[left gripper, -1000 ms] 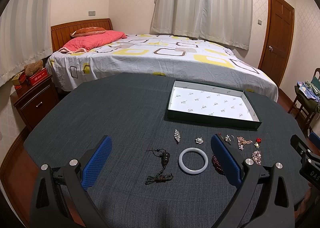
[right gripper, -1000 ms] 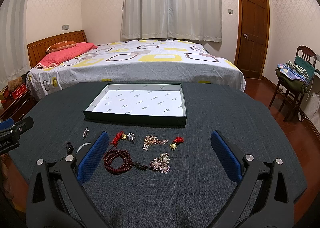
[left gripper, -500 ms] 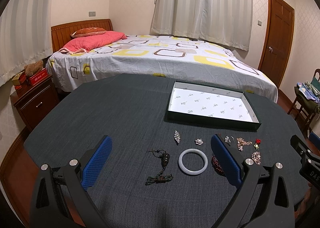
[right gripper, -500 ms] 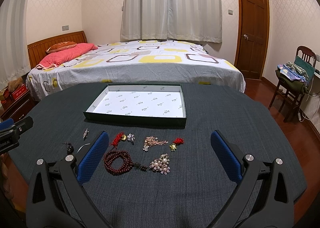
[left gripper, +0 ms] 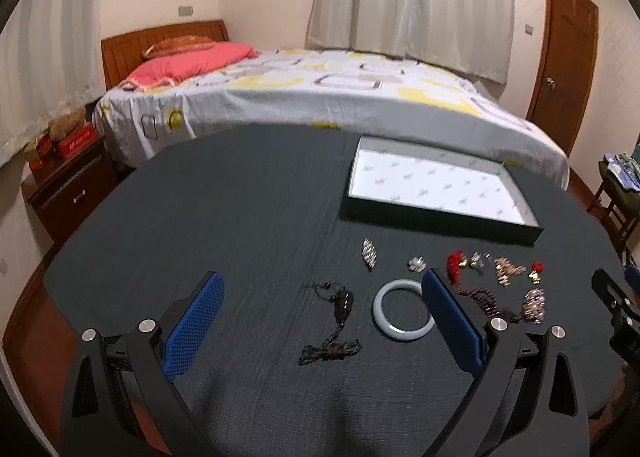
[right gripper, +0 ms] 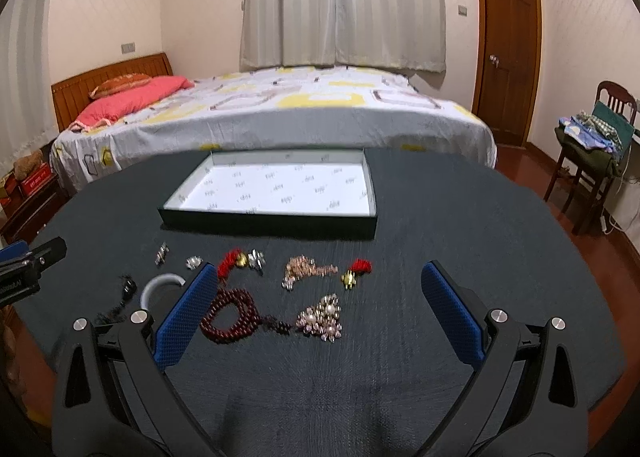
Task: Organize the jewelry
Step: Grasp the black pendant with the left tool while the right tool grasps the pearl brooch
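Note:
Jewelry lies in a loose row on a dark cloth-covered table (left gripper: 240,217), in front of a shallow green tray (left gripper: 436,221) with a white printed lining. My left gripper (left gripper: 320,299) is open above a dark tasselled pendant (left gripper: 340,303) and a white bangle (left gripper: 402,313). A silver leaf brooch (left gripper: 369,253) lies farther off. My right gripper (right gripper: 318,297) is open over a dark red bead bracelet (right gripper: 232,315), a pearl cluster brooch (right gripper: 322,321), a rose-gold chain piece (right gripper: 306,271) and a red-tasselled gold charm (right gripper: 354,273). Nothing is held.
A bed (right gripper: 280,113) with a patterned sheet stands just behind the table. A wooden nightstand (left gripper: 72,189) is at the left, a door (right gripper: 508,57) and a chair (right gripper: 592,153) with clothes at the right. The tray's white floor (right gripper: 280,189) holds no jewelry.
Both grippers have moved forward and lower toward the jewelry, which now looks larger and blurred. The left view shifted so a red tassel shows beside its right finger. Nothing was grasped.

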`<state>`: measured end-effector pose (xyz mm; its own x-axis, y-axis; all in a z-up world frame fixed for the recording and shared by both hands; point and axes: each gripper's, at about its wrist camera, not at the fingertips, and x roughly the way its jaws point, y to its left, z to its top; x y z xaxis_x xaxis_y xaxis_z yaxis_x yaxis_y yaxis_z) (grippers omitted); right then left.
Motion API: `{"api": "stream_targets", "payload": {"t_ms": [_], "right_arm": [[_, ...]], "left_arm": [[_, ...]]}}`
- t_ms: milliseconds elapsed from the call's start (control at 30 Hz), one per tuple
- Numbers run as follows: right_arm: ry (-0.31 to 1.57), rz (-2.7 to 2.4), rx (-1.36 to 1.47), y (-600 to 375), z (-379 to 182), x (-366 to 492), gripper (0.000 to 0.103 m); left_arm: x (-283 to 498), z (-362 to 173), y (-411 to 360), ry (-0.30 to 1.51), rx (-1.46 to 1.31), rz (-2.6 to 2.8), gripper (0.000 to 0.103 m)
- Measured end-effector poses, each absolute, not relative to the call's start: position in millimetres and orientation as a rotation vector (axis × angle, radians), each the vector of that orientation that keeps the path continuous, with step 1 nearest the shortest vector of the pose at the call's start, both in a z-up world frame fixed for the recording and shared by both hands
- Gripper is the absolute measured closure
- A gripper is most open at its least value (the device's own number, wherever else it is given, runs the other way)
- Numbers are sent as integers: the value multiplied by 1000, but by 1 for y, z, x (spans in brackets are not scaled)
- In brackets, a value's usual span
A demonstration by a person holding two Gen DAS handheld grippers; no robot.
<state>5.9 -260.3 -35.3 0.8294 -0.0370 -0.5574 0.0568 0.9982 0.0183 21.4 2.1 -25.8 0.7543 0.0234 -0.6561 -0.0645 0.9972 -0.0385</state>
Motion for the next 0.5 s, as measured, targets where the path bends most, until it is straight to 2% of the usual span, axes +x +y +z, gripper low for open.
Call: {"api": "stream_targets", "payload": {"t_ms": [333, 500], "right_arm": [[724, -52, 65, -270, -92, 37, 5], [783, -39, 60, -267, -112, 54, 17]], "left_arm": [[46, -79, 8, 855, -70, 23, 7], [55, -94, 13, 893, -89, 27, 7]]}}
